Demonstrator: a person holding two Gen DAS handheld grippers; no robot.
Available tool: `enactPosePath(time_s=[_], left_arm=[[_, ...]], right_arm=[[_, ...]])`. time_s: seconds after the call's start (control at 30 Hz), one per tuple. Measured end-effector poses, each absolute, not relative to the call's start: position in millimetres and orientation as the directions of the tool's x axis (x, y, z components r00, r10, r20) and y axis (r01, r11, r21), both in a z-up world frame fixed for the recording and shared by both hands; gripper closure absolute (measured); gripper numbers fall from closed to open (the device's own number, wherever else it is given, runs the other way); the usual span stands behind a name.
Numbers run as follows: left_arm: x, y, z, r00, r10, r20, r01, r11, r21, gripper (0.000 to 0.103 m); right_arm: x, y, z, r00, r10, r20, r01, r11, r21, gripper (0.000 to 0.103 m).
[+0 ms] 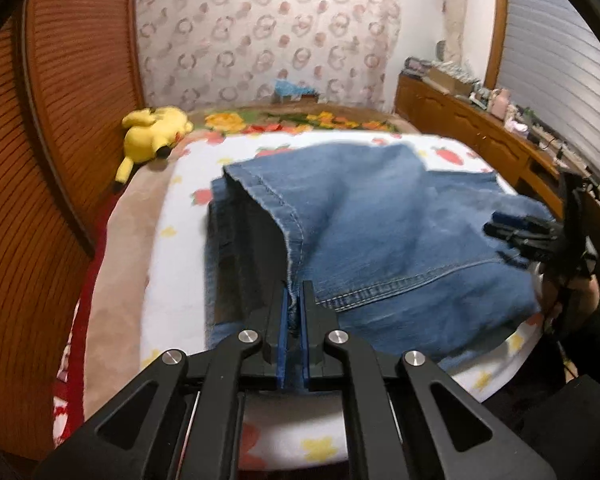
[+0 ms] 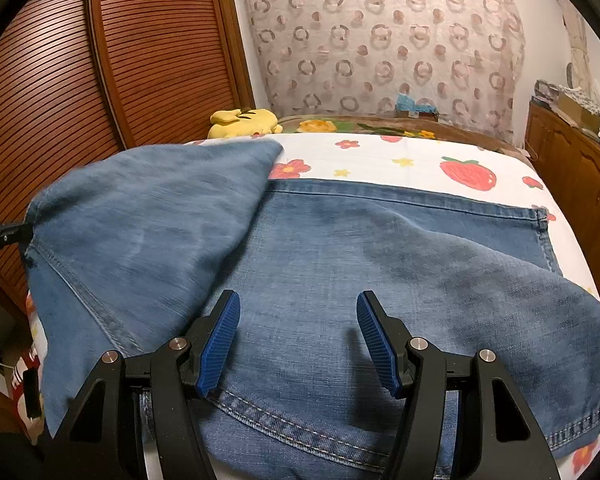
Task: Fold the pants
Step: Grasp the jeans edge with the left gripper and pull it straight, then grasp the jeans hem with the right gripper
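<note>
The left gripper (image 1: 295, 300) is clamped on a seam of the jeans (image 1: 380, 232), lifting 1 flap off the bed (image 1: 172, 240). Only the right wrist view shows the right gripper (image 2: 298, 320) with fingers apart, hovering over denim spread flat.

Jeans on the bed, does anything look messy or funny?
Nothing broken. The jeans aren't flat: the left gripper pinches one part up, so it drapes crookedly. A yellow plush lies beside them.

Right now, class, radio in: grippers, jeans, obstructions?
Left gripper shut on jeans edge. Right gripper open above denim. Nothing in the way.
</note>
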State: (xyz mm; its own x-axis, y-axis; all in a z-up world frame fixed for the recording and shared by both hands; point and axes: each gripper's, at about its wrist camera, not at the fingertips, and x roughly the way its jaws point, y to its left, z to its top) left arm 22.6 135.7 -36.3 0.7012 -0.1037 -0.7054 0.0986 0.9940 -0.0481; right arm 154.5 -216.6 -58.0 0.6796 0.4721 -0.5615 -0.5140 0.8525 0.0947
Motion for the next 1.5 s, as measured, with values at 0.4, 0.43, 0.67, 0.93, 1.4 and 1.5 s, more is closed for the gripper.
enactPosePath(time_s=[0.4,0.43,0.67,0.93,1.4,1.5], left_arm=[[28.3,137.3,-44.5,0.714,-0.101,-0.692,0.087,0.995,-0.055,0.052],[28.0,135.0,-41.9,0.722,-0.106,-0.684,0.095,0.994,-0.053,0.048],[35.6,114.6,-42.9,0.733,-0.128,-0.669,0.131,0.99,-0.046,0.04],[38.0,93.8,-52.0,0.733,-0.11,-0.672,0.129,0.991,-0.022,0.04],[42.9,84.9,-80.9,0.707,-0.087,-0.702,0.106,0.994,-0.016,0.04],[42.5,84.5,-83.3,0.71,-0.085,-0.699,0.102,0.995,-0.017,0.04]], right_arm=[[145.7,-217.0,-51.9,0.673,0.491,-0.554,-0.544,0.836,0.08,0.04],[142.4,-217.7,-50.5,0.668,0.5,-0.551,-0.552,0.83,0.084,0.04],[114.7,-209.3,-40.4,0.637,0.556,-0.535,-0.612,0.786,0.088,0.04],[103.7,-198.8,-45.9,0.583,0.592,-0.556,-0.665,0.741,0.092,0.04],[103.5,-206.4,-62.3,0.573,0.558,-0.6,-0.657,0.751,0.07,0.04],[98.8,-212.1,-58.4,0.583,0.558,-0.59,-0.647,0.758,0.078,0.04]])
